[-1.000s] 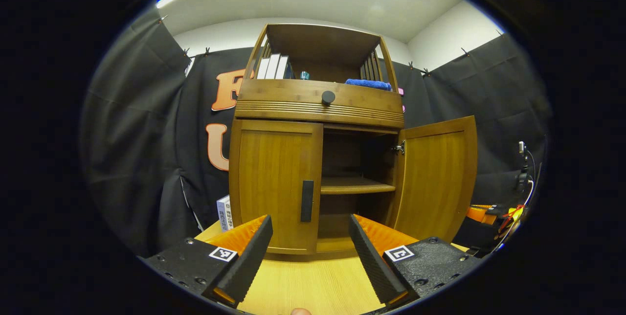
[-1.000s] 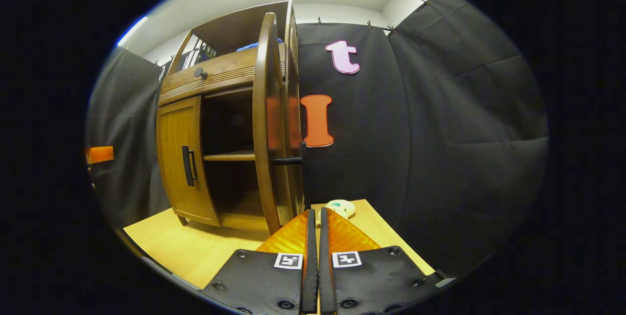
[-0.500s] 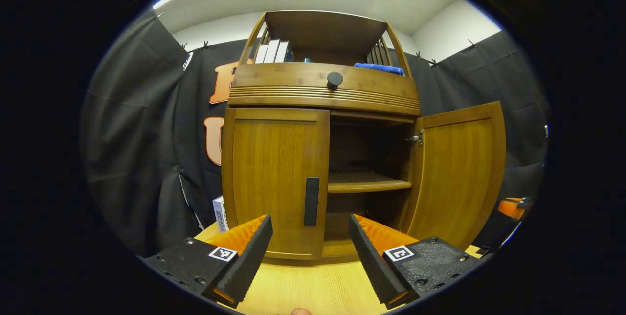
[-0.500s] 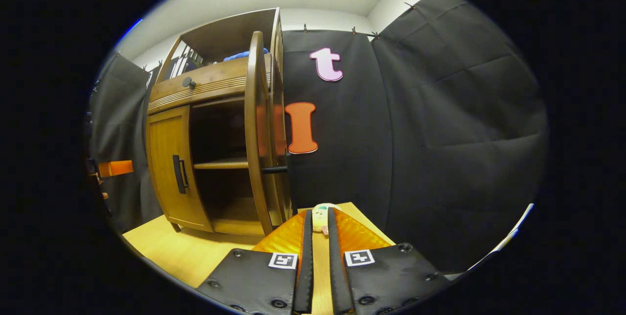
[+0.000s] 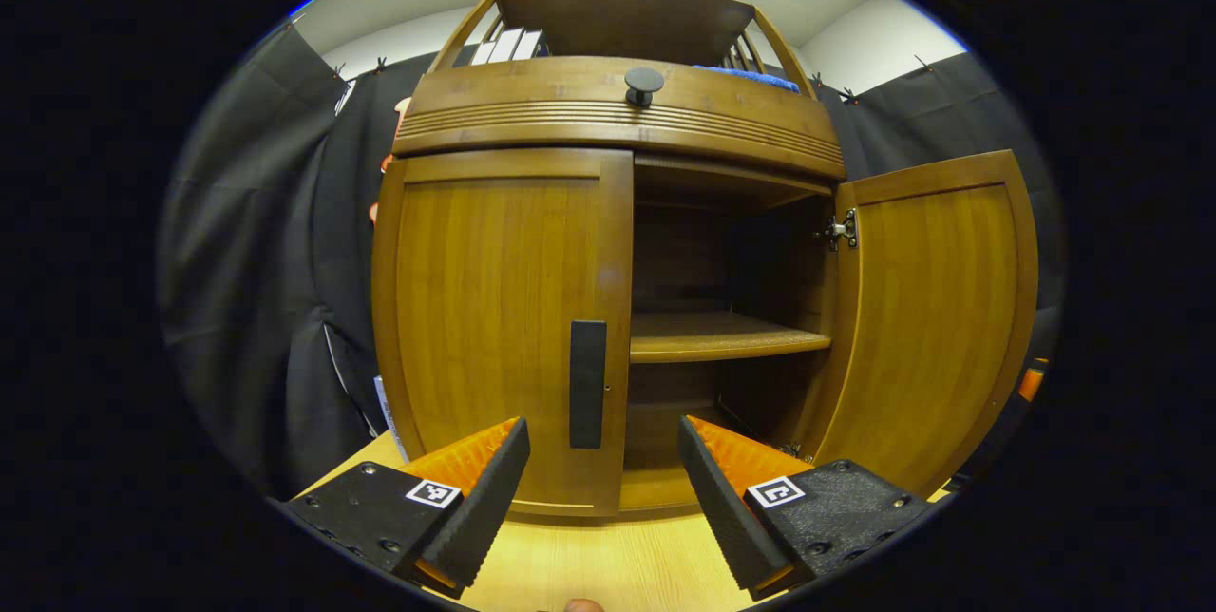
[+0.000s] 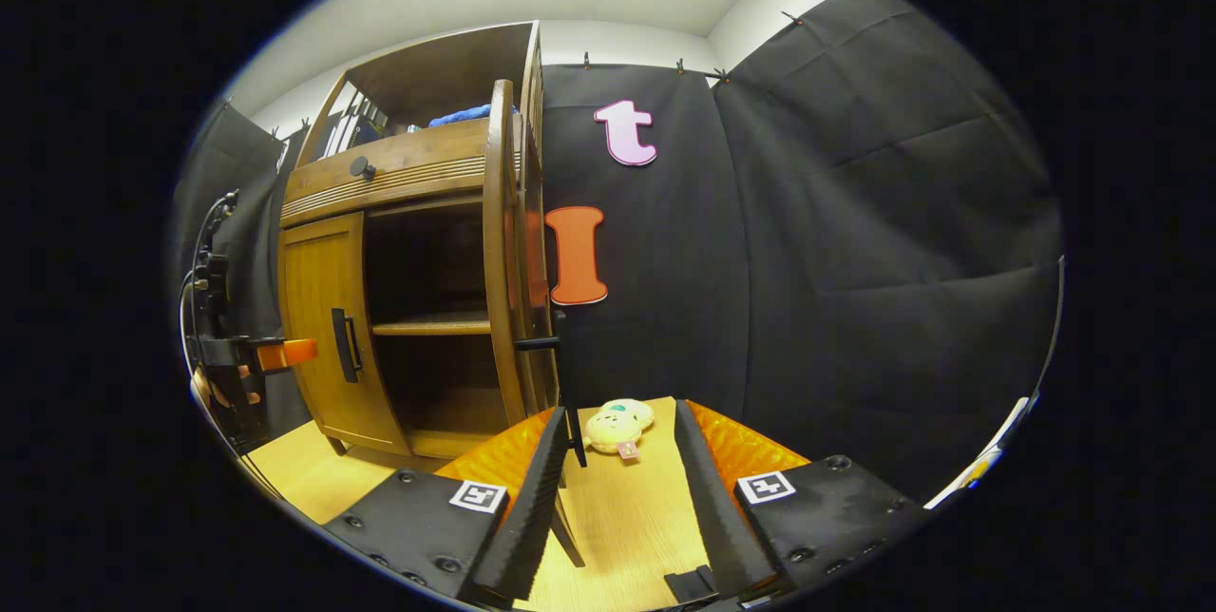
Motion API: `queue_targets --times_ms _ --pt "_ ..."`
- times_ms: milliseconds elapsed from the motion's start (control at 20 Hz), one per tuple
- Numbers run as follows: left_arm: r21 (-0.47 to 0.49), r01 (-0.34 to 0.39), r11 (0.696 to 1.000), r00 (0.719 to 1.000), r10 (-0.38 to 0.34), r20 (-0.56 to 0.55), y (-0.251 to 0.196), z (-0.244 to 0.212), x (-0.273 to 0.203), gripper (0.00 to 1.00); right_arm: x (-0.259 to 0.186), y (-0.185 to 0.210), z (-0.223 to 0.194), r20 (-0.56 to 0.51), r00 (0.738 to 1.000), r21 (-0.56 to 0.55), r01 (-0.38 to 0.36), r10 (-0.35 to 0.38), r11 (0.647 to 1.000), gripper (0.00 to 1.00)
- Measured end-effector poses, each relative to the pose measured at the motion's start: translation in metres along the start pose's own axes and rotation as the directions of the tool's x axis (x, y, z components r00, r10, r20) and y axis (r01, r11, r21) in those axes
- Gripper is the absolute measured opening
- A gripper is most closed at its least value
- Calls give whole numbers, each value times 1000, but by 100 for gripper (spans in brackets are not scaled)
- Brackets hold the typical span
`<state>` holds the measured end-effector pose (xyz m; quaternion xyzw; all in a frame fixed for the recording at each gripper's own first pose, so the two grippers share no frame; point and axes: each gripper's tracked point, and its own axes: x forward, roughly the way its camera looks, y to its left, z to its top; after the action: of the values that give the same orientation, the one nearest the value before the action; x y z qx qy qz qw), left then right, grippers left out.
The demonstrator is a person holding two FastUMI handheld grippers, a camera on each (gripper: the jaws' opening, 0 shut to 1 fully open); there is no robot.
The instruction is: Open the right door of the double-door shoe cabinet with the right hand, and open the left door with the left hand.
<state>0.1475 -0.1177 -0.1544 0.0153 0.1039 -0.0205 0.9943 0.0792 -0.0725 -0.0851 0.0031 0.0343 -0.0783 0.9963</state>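
Fingers of the left gripper [image 5: 604, 488] stand wide apart and hold nothing; they point at the shoe cabinet [image 5: 617, 127] from close by, and the black handle [image 5: 587, 384] of the left door [image 5: 503, 317] shows between them, farther off and not touched. The right gripper [image 6: 616, 488] is also open, with a clear gap between its two fingers, and it grips nothing. In that gap, farther back, lies one small plush toy [image 6: 617, 424] on the worktop [image 6: 617, 526].

The left door is closed. The right door [image 5: 936, 308] is swung fully open, with one metal hinge [image 5: 840, 230] visible at its upper inner edge; in the right gripper view this door shows edge-on, and its handle [image 6: 540, 342] sticks out toward the black cloth wall. Inside the open half there is one shelf [image 5: 717, 338], bare. Above the two doors runs a drawer front with one round dark knob [image 5: 643, 82]. In the top compartment I count three light book spines [image 5: 505, 44] on the left and one blue cloth [image 5: 755, 75] on the right.

The cabinet stands on a pale wooden worktop, with black curtains around and a white ceiling above. In the right gripper view the other gripper and the hand holding it appear at the far left, near the left door.
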Motion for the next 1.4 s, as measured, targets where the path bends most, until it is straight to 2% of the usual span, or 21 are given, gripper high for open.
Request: queue_targets --times_ms 150,200,300,350,400,750,800,900,1050,1100,1150,1300,1350,1400 --pt "-6 -2 1000 1000 2 -4 0 -1 22 95 -2 0 0 -4 1000 6 9 -9 1000 80" --pt "4 -9 1000 1000 9 -5 3 -3 30 92 3 -1 -2 -1 1000 8 14 -14 1000 86" --pt "8 -23 1000 1000 23 1 8 -3 44 92 -1 -5 3 6 999 3 32 -32 999 100" --pt "1 -23 1000 1000 23 -1 8 -4 51 95 0 -6 3 12 999 -1 38 -38 999 90" --pt "-10 -26 1000 1000 26 -3 10 -6 58 92 1 -7 5 16 999 -7 44 -44 999 98" --pt "-26 -51 998 999 51 -10 21 -17 93 92 2 -10 8 43 998 -27 43 -42 999 98" --pt "-25 -52 998 999 52 -10 21 -18 97 95 2 -11 9 47 998 -28 44 -43 999 98" --pt "-20 -47 999 999 47 -10 22 -20 102 91 3 -13 10 53 997 -22 54 -53 998 98" --pt "-20 -26 999 1000 26 12 21 -15 107 90 3 -13 9 54 997 -14 62 -61 998 98" --pt "-16 -18 1000 1000 18 20 20 -14 107 88 2 -12 8 52 997 -11 60 -59 998 90" --pt "-9 -7 1000 1000 7 29 19 -13 108 86 2 -11 7 47 997 -9 58 -58 998 98" --pt "23 6 1000 999 -7 37 17 -9 110 75 1 -9 4 27 998 -4 50 -50 999 98" --pt "31 -1 1000 999 0 42 19 -7 112 71 0 -10 4 23 998 -8 52 -52 999 90" --pt "36 -7 999 999 5 49 19 -6 113 64 -2 -10 4 21 998 -10 51 -51 999 98"
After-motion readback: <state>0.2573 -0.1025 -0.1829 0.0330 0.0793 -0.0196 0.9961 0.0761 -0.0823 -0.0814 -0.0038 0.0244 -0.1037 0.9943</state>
